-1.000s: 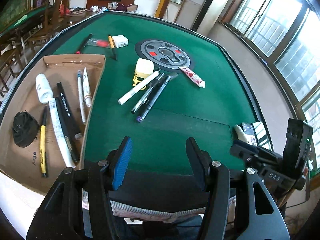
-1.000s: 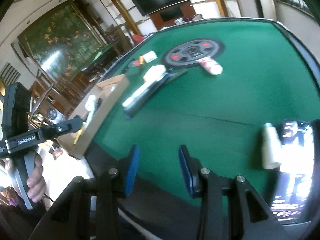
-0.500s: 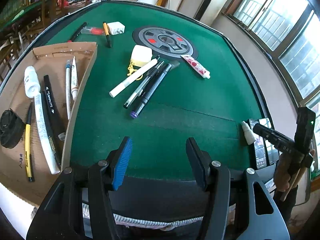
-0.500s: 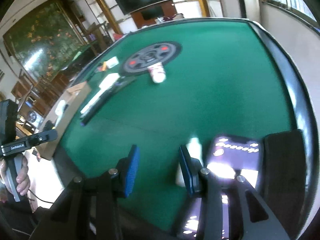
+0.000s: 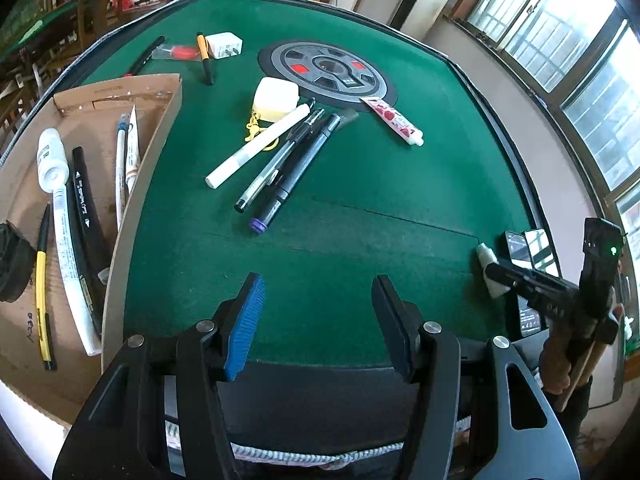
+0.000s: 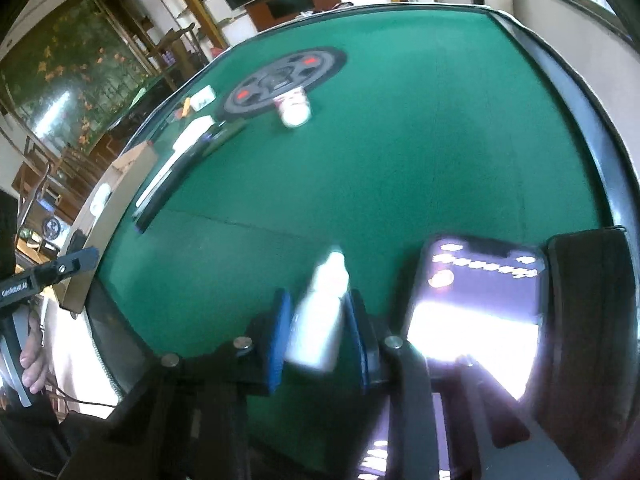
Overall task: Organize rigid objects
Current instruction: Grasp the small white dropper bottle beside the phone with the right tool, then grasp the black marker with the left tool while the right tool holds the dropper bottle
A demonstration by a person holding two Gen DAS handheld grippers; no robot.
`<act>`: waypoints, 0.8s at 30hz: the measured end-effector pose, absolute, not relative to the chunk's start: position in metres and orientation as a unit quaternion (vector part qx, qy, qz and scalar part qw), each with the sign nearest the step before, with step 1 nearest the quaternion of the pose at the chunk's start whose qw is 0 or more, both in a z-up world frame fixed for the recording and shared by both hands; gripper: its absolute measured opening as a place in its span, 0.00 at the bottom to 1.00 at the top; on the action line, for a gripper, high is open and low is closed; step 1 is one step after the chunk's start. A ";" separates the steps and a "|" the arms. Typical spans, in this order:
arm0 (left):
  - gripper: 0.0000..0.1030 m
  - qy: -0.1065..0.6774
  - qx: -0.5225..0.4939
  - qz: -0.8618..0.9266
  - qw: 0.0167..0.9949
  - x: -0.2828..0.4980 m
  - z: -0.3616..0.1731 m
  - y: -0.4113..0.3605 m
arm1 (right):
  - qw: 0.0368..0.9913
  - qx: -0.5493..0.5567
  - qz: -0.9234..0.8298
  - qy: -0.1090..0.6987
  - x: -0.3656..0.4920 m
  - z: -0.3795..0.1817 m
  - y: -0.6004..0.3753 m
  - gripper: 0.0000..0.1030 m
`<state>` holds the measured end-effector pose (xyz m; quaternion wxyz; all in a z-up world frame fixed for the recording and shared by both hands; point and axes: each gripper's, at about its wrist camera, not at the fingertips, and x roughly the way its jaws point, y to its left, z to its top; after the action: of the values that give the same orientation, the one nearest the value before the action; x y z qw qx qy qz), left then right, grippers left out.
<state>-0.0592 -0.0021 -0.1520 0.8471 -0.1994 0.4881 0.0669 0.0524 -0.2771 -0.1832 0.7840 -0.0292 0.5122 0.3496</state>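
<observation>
A small white bottle (image 6: 324,312) lies near the green table's front right edge, beside a lit phone (image 6: 480,284). My right gripper (image 6: 318,300) is closing on it, and the blue pads sit against both of its sides. From the left wrist view, the same bottle (image 5: 490,268) pokes out past the right gripper (image 5: 520,280). My left gripper (image 5: 318,284) hangs open and empty over the table's near edge. A white marker (image 5: 256,148), a clear pen (image 5: 280,160) and a black marker (image 5: 300,168) lie mid-table. The cardboard tray (image 5: 160,92) at the left holds several pens.
A yellow case (image 5: 276,98), a red-patterned tube (image 5: 394,120), a white charger (image 5: 224,45), an orange-black pen (image 5: 204,56) and a round grey disc (image 5: 328,72) sit farther back. Phones (image 5: 520,248) lie at the right edge. Windows stand on the right.
The right gripper swung right over the table to the white bottle, and its jaws narrowed around it. The left gripper dropped slightly and stayed open.
</observation>
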 end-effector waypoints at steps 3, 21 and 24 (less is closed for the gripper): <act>0.54 0.489 -0.197 0.070 0.847 -0.056 -0.154 0.002 | 0.778 -0.028 0.360 0.514 0.042 -0.185 -0.262 0.26; 0.52 0.500 -0.126 0.040 0.856 0.026 -0.161 0.009 | 0.761 0.044 0.360 0.538 0.028 -0.195 -0.200 0.25; 0.47 0.511 -0.103 0.052 0.852 0.040 -0.170 0.009 | 0.762 0.047 0.358 0.537 0.027 -0.195 -0.199 0.25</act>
<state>0.0401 0.0094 -0.1701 0.8515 -0.1026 0.5115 0.0522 0.0271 -0.1990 -0.1948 0.7621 0.0471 0.5371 0.3585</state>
